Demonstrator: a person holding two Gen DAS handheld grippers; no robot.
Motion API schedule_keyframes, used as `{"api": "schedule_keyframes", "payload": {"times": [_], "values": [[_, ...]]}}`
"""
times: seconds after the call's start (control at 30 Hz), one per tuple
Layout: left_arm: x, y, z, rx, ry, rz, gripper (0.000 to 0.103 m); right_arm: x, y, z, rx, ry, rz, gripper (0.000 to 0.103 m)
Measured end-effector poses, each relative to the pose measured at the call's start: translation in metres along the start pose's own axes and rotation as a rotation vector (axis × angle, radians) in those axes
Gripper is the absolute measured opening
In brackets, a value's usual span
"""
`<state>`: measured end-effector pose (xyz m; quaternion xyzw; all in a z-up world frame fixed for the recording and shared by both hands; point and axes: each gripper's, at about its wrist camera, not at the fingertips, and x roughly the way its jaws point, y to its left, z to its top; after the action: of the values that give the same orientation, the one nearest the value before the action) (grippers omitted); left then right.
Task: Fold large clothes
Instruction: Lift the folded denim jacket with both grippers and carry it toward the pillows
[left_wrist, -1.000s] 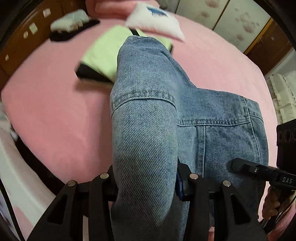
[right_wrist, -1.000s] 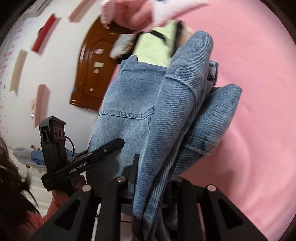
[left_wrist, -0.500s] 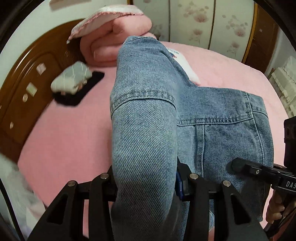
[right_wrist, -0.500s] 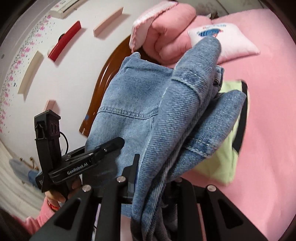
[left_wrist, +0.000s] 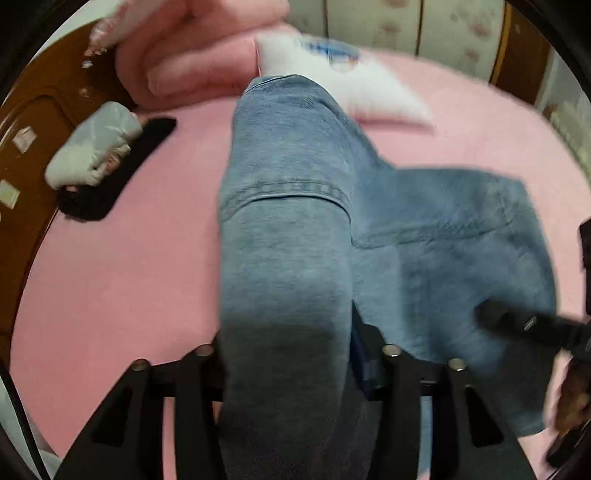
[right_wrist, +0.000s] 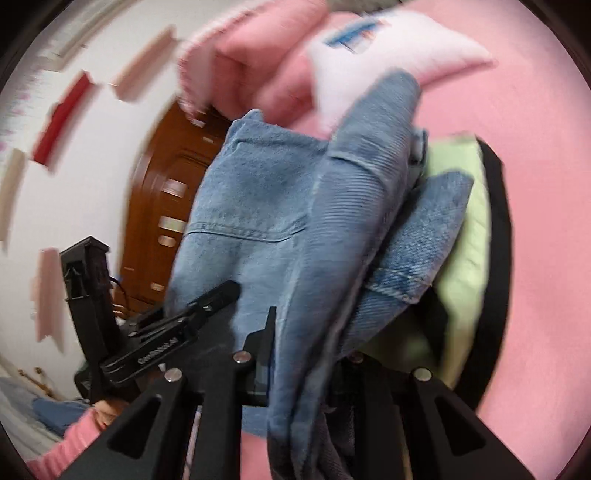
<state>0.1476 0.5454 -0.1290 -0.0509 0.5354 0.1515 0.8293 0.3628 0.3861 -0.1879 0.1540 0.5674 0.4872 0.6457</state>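
Left wrist view: denim garment (left_wrist: 288, 258) runs between the opening left hand-held gripper (left_wrist: 291, 354).

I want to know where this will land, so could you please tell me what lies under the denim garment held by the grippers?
Under the denim garment, a folded light-green garment with black edging rests on the pink bed sheet. The denim covers most of it.

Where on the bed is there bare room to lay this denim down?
Bare pink sheet lies left of the hanging denim, bordered by the black-and-grey pile near the headboard. More bare sheet spreads beyond the white pillow at far right. It is crowded around the green folded clothes and the pink quilt.
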Motion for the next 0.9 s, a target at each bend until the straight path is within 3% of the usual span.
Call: {"api": "schedule_keyframes", "payload": {"times": [0.1,0.13,0.2,0.3,0.37,0.53,0.9], "values": [[0.007,0.019,-0.008,-0.058,-0.013,-0.151,0.057,0.005,-0.038,-0.001,0.038,0.013,-0.013,0.017],[0.008,0.019,-0.011,-0.047,-0.007,-0.158,0.058,0.005,-0.049,-0.004,0.053,0.015,0.032,0.017],[0.013,0.013,-0.009,-0.004,0.001,-0.134,0.059,0.004,-0.054,-0.012,0.047,0.013,0.056,0.017],[0.021,0.021,-0.004,-0.031,0.006,-0.159,0.06,0.008,-0.059,-0.015,0.031,0.006,0.03,0.017],[0.017,0.018,-0.006,-0.037,0.002,-0.17,0.061,0.011,-0.064,-0.014,0.074,0.007,0.064,0.017],[0.018,0.016,-0.007,-0.036,-0.005,-0.172,0.061,0.015,-0.052,-0.01,0.014,0.02,0.05,0.017],[0.018,0.016,-0.008,-0.039,-0.008,-0.17,0.061,0.014,-0.057,-0.011,0.029,0.003,0.052,0.018]]}}
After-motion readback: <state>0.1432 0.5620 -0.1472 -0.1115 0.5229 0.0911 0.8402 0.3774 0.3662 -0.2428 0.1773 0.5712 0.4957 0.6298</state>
